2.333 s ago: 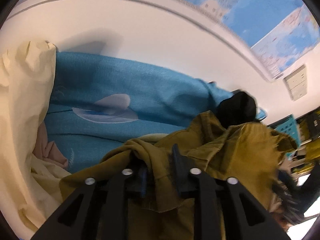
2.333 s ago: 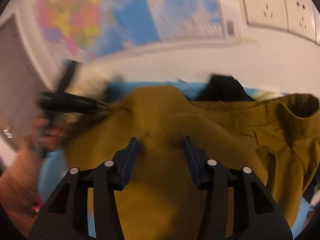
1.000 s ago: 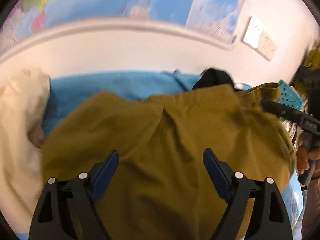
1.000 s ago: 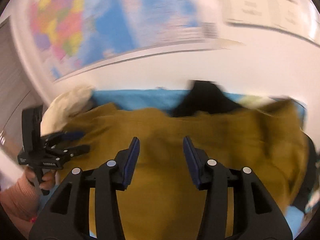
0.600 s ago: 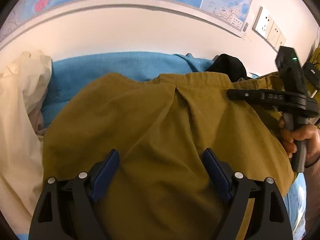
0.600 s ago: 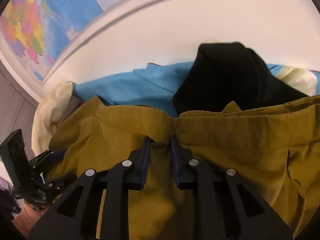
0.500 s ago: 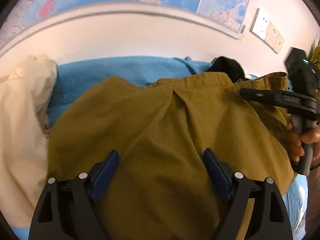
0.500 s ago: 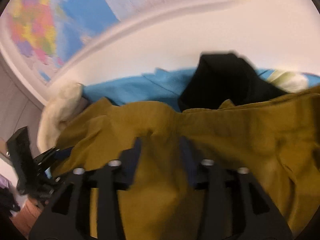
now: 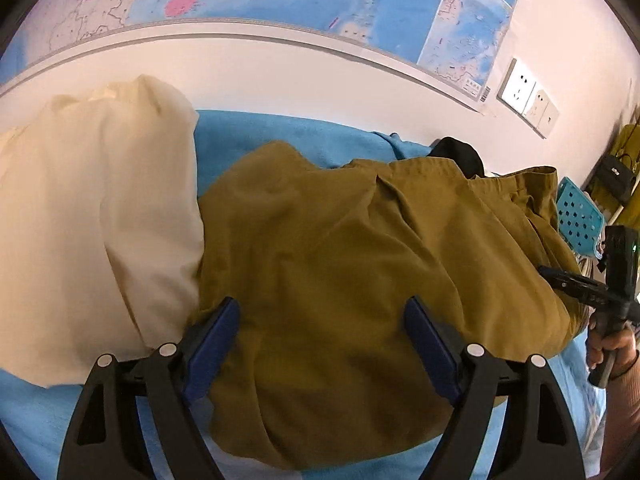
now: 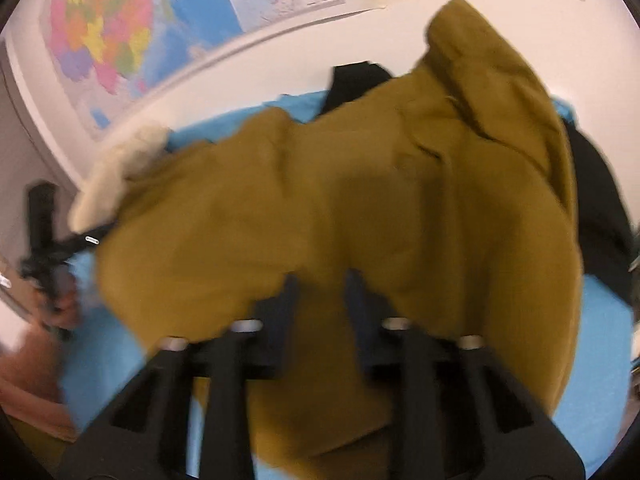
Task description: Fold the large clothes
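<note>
One cream pillow (image 9: 96,216) and one black garment (image 9: 458,156) flank the trousers (image 9: 360,264); left gripper (image 9: 322,320) wide, right gripper (image 10: 320,296) closing on trouser cloth.

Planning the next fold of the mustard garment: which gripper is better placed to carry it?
Right. The right gripper is closing with the mustard garment between its jaws; the left gripper stands wide open above it.

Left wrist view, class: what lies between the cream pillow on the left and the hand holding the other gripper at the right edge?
The mustard garment spreads across that whole stretch, over the blue sheet, between pillow and hand.
</note>
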Action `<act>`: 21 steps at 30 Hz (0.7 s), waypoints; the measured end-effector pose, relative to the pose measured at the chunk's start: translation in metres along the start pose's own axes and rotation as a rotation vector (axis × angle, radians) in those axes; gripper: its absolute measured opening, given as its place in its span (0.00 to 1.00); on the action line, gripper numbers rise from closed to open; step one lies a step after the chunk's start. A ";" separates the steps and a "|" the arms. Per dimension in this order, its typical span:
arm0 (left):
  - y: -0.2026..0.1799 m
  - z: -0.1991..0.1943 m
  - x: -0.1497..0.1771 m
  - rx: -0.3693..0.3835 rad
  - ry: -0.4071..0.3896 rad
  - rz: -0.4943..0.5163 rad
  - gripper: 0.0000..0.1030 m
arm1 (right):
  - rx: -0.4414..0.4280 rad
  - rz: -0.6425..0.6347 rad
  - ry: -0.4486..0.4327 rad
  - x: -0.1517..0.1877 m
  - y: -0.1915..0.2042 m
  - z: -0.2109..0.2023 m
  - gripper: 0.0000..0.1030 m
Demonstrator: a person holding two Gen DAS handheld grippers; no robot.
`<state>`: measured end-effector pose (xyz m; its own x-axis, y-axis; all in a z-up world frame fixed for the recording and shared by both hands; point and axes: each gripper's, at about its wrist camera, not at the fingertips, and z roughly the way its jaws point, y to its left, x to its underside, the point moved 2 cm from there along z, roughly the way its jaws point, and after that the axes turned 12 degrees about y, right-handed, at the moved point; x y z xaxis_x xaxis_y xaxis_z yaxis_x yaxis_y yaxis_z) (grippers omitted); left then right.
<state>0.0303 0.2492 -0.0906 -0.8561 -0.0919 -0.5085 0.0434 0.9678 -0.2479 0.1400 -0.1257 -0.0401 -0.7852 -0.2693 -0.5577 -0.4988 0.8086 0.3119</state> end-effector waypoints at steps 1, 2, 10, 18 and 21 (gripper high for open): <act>-0.002 0.001 0.000 -0.014 0.000 0.003 0.80 | -0.028 0.032 -0.007 0.000 -0.004 -0.002 0.20; -0.004 -0.001 0.001 -0.025 0.004 0.002 0.80 | -0.067 0.065 -0.010 0.000 -0.005 -0.008 0.23; 0.016 -0.062 0.048 0.062 -0.064 -0.109 0.87 | -0.104 0.113 -0.177 0.054 -0.002 -0.103 0.81; 0.054 -0.035 0.069 0.109 0.030 -0.268 0.91 | -0.125 0.363 -0.090 0.105 -0.060 -0.075 0.86; 0.043 -0.018 0.059 0.096 0.054 -0.216 0.91 | -0.134 0.348 -0.079 0.100 -0.061 -0.058 0.85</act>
<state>-0.0275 0.2894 -0.1161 -0.8770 -0.2795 -0.3909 -0.0975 0.9001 -0.4247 0.0705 -0.2327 -0.0703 -0.8878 0.0552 -0.4568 -0.2550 0.7673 0.5884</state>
